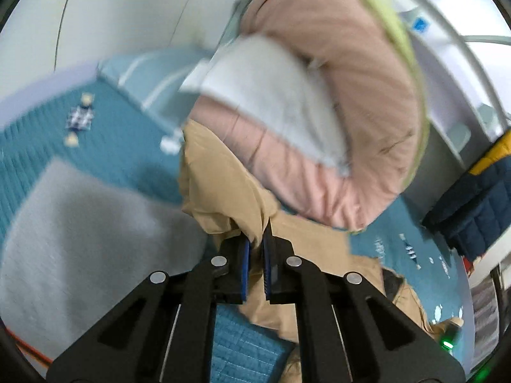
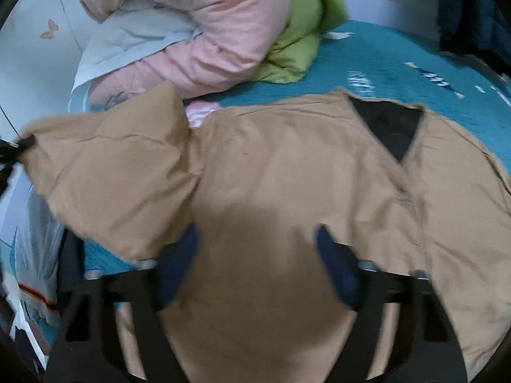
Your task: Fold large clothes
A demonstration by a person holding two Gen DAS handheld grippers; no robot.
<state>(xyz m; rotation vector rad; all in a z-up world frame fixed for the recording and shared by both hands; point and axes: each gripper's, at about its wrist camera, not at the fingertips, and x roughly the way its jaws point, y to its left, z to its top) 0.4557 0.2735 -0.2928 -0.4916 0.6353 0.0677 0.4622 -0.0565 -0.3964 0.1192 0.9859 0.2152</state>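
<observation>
A tan padded jacket (image 2: 287,166) with a black lining at its collar lies spread on a teal bed cover (image 2: 383,63). My left gripper (image 1: 255,242) is shut on the cuff end of the jacket's tan sleeve (image 1: 217,191) and holds it lifted. That sleeve shows in the right wrist view (image 2: 111,172), stretched out to the left, with the left gripper at its end at the frame's left edge. My right gripper (image 2: 255,236) is open, its blue pads wide apart just above the jacket's body.
A pink quilted garment (image 1: 335,95) with a green one (image 2: 306,16) and a white pillow (image 1: 265,95) is piled at the back of the bed. A grey folded cloth (image 1: 80,223) lies to the left. A dark blue quilted item (image 1: 479,204) hangs at the right.
</observation>
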